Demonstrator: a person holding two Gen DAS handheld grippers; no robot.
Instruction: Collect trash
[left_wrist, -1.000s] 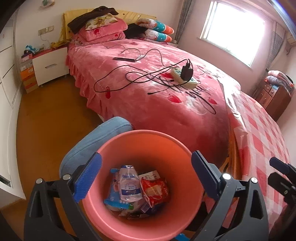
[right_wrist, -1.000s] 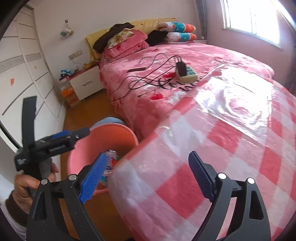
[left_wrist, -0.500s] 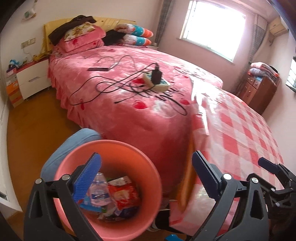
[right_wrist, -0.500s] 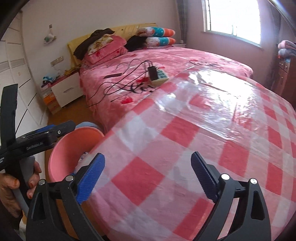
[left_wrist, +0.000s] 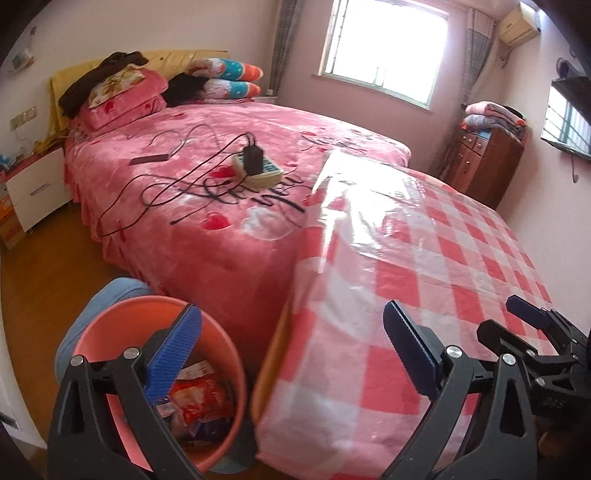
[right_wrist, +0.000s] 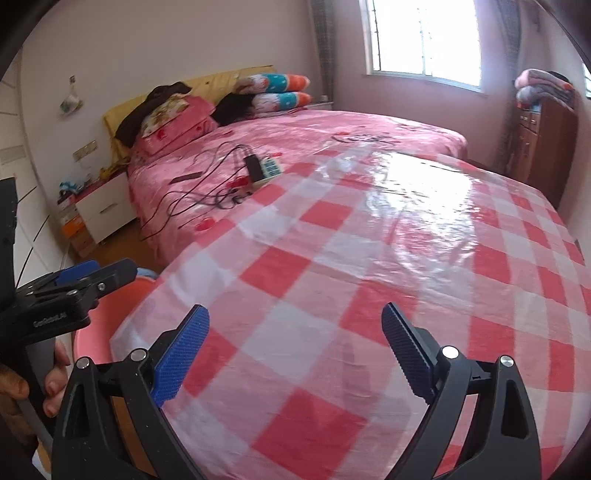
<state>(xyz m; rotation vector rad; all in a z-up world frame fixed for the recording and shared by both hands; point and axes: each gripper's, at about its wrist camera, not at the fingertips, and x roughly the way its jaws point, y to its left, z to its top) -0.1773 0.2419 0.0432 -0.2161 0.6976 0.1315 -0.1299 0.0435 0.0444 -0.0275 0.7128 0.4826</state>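
A pink bin (left_wrist: 110, 317) stands on the floor by the table corner, low on the left of the left wrist view. Inside lie a red snack wrapper (left_wrist: 199, 402) and other rubbish. My left gripper (left_wrist: 291, 332) is open and holds nothing; its left finger hangs over the bin and its right finger over the checked tablecloth (left_wrist: 424, 266). My right gripper (right_wrist: 295, 332) is open and holds nothing, above the same red-and-white tablecloth (right_wrist: 332, 277). No trash shows on the cloth. Each gripper appears at the edge of the other's view: right gripper (left_wrist: 524, 314), left gripper (right_wrist: 107, 271).
Beyond the table is a bed with a pink cover (left_wrist: 229, 221) carrying a power strip (left_wrist: 258, 170) and black cables. A blue stool (left_wrist: 110, 291) stands behind the bin. A white nightstand (left_wrist: 33, 188) is at the left wall, a wooden dresser (left_wrist: 487, 162) at the right.
Both views have swung right. The bin has slid from centre to the lower left of the left wrist view, and the checked tablecloth now fills most of the right wrist view.
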